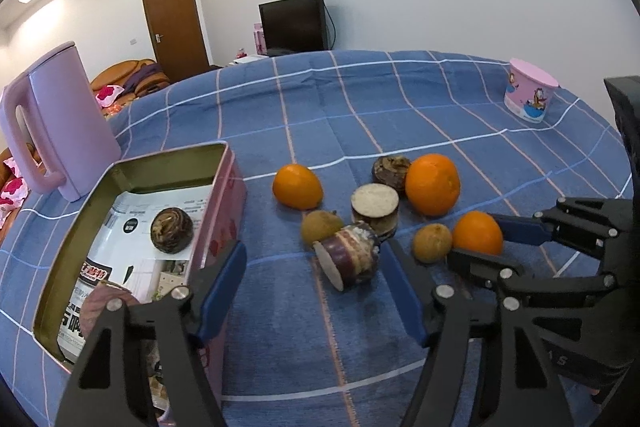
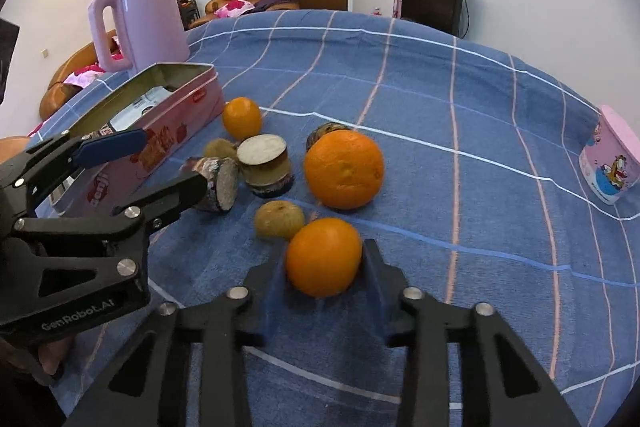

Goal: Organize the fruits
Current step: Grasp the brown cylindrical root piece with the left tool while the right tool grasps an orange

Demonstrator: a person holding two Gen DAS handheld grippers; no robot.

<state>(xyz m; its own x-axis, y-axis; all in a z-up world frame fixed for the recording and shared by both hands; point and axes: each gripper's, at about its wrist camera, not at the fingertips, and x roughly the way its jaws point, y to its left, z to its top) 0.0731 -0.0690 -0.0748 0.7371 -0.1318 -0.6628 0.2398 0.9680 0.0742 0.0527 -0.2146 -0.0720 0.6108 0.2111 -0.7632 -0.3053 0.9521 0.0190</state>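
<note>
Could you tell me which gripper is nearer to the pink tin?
Left. The left gripper hangs open right beside the pink tin, one finger against its side wall. The right gripper is farther off, its fingers around a small orange.

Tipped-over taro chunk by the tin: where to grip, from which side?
The tipped taro chunk lies on its side, pale cut face toward the left tongs, which are open around its near end. Grip across the curved skin at mid-length, coming from the near side: the flat ends slope, and the upright taro chunk and a brown fruit crowd the far side.
</note>
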